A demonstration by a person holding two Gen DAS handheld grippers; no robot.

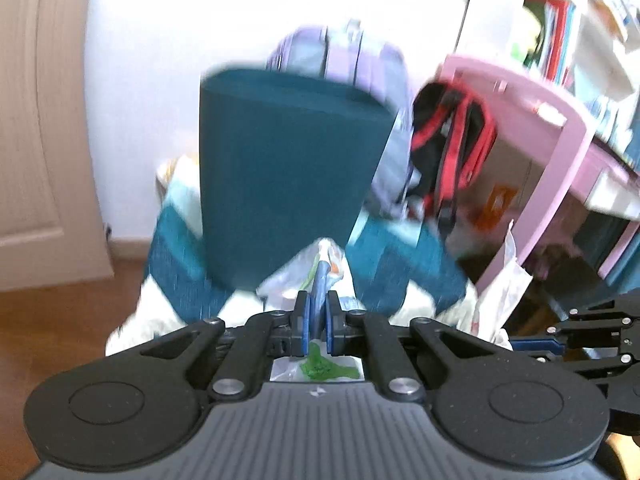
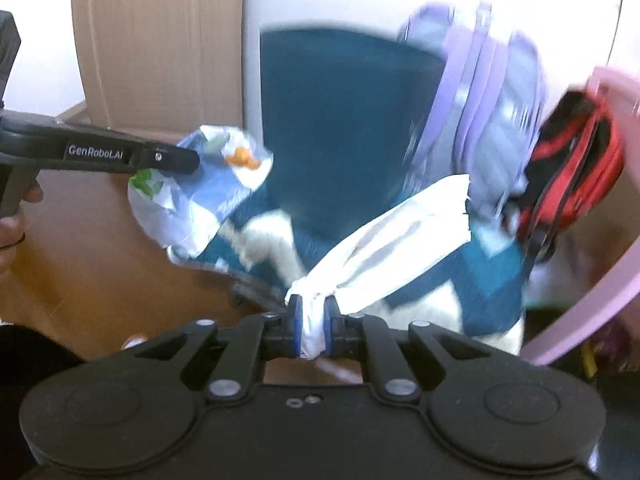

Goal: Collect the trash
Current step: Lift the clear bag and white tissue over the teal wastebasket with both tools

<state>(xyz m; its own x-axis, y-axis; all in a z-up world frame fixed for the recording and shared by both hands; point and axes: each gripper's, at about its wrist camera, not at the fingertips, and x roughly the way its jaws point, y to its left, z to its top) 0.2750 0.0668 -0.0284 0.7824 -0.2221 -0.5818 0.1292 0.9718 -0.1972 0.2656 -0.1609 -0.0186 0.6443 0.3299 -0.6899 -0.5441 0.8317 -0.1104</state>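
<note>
Printed wrapper (image 2: 200,192): crumpled plastic with blue, green and orange print, held in the air at your left, in front of the teal chair.
White wrapper (image 2: 384,248): crumpled pale paper or plastic, twisted at the pinch point and fanning up and to the right, also in the air before the chair.
Left gripper (image 1: 316,316): your jaws are clamped tight on the printed wrapper; only a thin blue fold shows between the pads, with a green-printed scrap hanging below them.
Right gripper (image 2: 314,328): your jaws are pressed together on the twisted neck of the white wrapper.
Left wrist view only: the pink desk frame (image 1: 560,148) at right, shelves with books (image 1: 556,40) behind it, a cardboard box (image 1: 508,184) under the desk, and the pale door (image 1: 40,120) at left. The white wrapper shows here only as an edge at lower right, beside the tip of your right gripper.
Right wrist view only: your left gripper seen side-on, with fingers of your hand (image 2: 10,228) on its grip, and the whole spread of the printed wrapper.
Both views: teal chair (image 1: 288,160), lilac backpack (image 2: 480,112) behind it, black-and-red bag (image 2: 576,168) beside the desk; all blurred.
Edges: the chair seat lies just beyond both wrappers; the pink desk frame is close on your right.
Open room: wooden floor (image 2: 80,272) to the left of the chair.
</note>
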